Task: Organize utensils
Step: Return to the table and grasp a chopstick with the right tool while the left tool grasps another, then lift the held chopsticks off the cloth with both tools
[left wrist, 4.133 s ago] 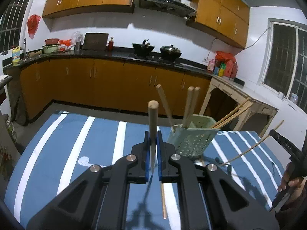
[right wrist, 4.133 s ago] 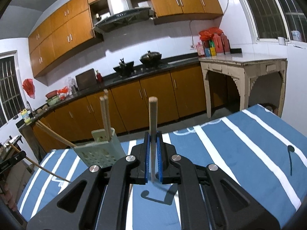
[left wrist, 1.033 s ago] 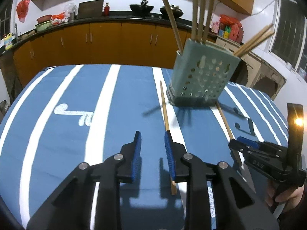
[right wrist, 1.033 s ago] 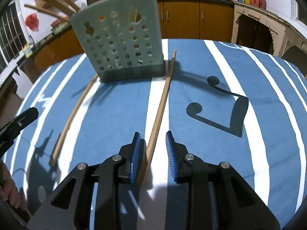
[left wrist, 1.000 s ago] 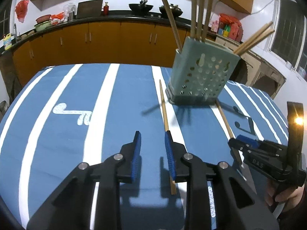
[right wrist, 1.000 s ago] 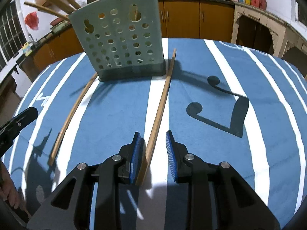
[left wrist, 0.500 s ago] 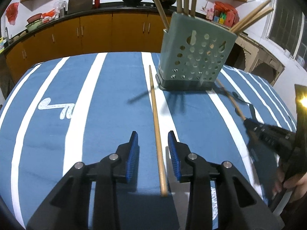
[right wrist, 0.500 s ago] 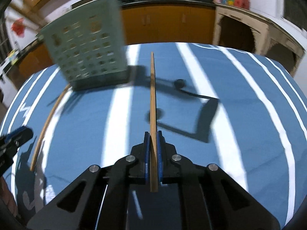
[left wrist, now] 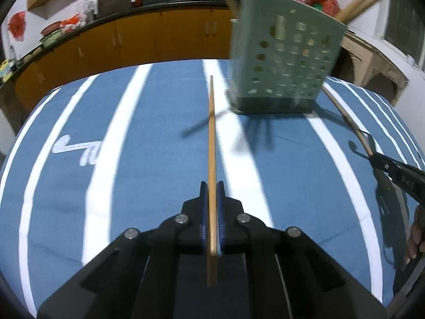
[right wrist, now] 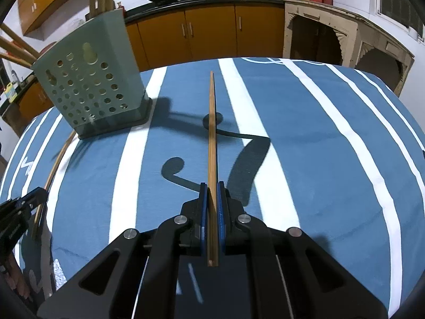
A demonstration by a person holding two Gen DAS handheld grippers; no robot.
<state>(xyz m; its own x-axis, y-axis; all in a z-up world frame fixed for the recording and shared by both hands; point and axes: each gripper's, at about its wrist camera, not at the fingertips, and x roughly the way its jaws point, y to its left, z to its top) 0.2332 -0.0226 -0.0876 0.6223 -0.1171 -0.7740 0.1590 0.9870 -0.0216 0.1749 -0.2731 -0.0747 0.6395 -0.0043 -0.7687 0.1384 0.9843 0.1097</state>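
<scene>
My left gripper [left wrist: 211, 189] is shut on a long wooden chopstick [left wrist: 211, 138] that points away from me over the blue striped cloth. My right gripper [right wrist: 211, 189] is shut on a second wooden chopstick [right wrist: 211, 138], also pointing forward. The green perforated utensil holder [left wrist: 284, 61] stands ahead right in the left wrist view and ahead left in the right wrist view [right wrist: 90, 90]. Several wooden utensils stick out of its top. Each gripper shows at the edge of the other's view, the right one [left wrist: 393, 167] and the left one [right wrist: 18, 210].
The table carries a blue cloth with white stripes [left wrist: 148, 143]. Orange kitchen cabinets [right wrist: 209, 32] and a dark counter with woks run along the far wall. A pale side table [right wrist: 342, 37] stands at the right.
Both grippers were open over chopsticks lying on the cloth. The right shut on its chopstick first, then the left shut on its own. Both chopsticks are now lifted off the cloth.
</scene>
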